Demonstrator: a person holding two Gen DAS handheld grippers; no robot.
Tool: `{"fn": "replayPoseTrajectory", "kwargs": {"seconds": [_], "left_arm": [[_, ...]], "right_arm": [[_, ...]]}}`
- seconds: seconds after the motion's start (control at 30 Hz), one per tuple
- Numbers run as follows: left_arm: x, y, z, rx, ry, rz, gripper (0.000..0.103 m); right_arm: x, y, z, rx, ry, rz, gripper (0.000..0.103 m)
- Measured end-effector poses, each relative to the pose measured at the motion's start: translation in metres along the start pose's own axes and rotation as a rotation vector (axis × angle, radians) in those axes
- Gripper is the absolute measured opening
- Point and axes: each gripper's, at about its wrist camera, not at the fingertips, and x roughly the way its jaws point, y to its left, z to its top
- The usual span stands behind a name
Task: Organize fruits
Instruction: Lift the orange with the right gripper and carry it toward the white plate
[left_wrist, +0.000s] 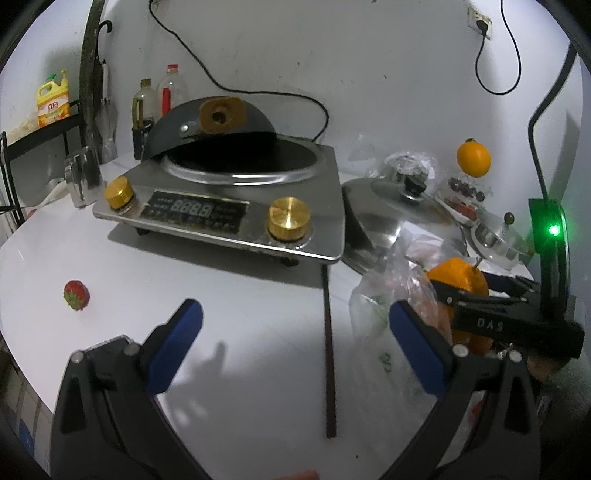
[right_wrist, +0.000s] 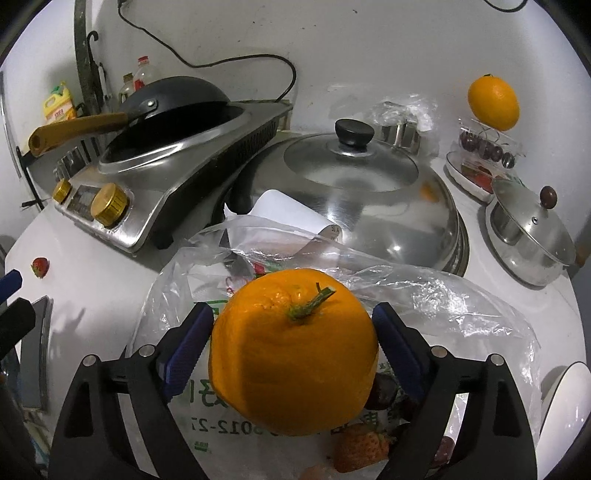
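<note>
My right gripper (right_wrist: 293, 332) is shut on a large orange (right_wrist: 291, 354) with a green stem, held above a clear plastic bag (right_wrist: 424, 295). The orange (left_wrist: 458, 280) and right gripper (left_wrist: 491, 314) also show in the left wrist view. More fruit lies in the bag, among it a strawberry (right_wrist: 360, 448). My left gripper (left_wrist: 291, 332) is open and empty over the white table. A loose strawberry (left_wrist: 76, 294) lies on the table at the left, also in the right wrist view (right_wrist: 40, 266). A second orange (right_wrist: 493, 102) tops a wire fruit stand (right_wrist: 484, 147) with dark fruits at the back right.
An induction cooker (left_wrist: 229, 192) with a black wok (right_wrist: 177, 99) stands at the back. A big steel pot lid (right_wrist: 354, 184) and a small lidded pot (right_wrist: 528, 236) stand on the right. A dark stick (left_wrist: 328, 350) lies on the table. Bottles (left_wrist: 159, 96) stand behind.
</note>
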Motion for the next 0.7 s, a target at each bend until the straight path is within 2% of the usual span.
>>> {"fn": "replayPoseTrajectory", "kwargs": {"seconds": [0.3, 0.7], "left_arm": [[-0.010, 0.000, 0.000, 0.000, -0.009, 0.017, 0.102], [-0.038, -0.023, 0.000, 0.019, -0.039, 0.000, 0.102]], "right_arm": [[-0.012, 0.001, -0.004, -0.014, -0.032, 0.014, 0.084], [-0.057, -0.005, -0.006, -0.015, -0.097, 0.038, 0.084]]}}
